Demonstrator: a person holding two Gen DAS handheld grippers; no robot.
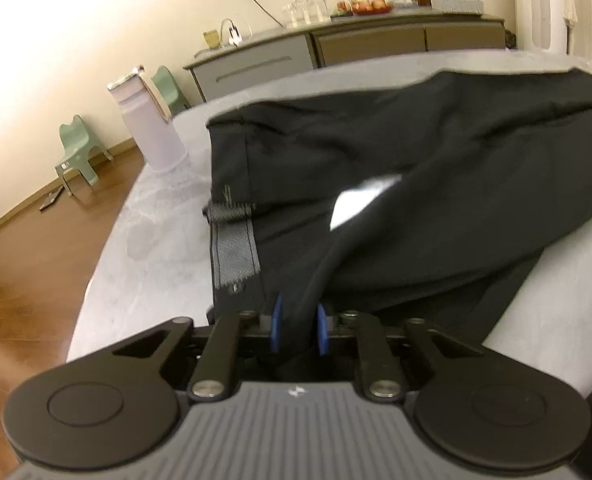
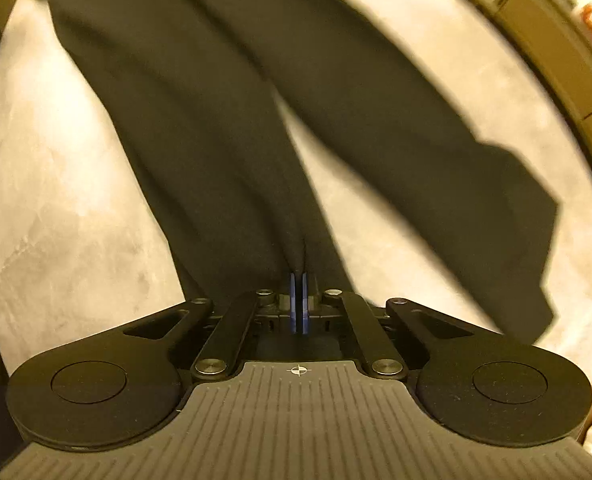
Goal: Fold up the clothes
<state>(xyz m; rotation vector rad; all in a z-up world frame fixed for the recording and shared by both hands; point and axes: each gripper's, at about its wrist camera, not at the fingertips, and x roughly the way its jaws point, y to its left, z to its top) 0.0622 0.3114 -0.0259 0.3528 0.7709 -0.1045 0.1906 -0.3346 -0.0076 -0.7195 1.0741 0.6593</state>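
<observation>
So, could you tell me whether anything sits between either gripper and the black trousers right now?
Nothing visible does. The left gripper already pinches a fold of the black trousers between its blue pads, and the right gripper is clamped on another part. The white bottle stands off to the side on the grey table.

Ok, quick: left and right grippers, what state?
Left gripper: shut on the black trousers, fabric bunched between the jaws.
Right gripper: shut on the black trousers.
</observation>
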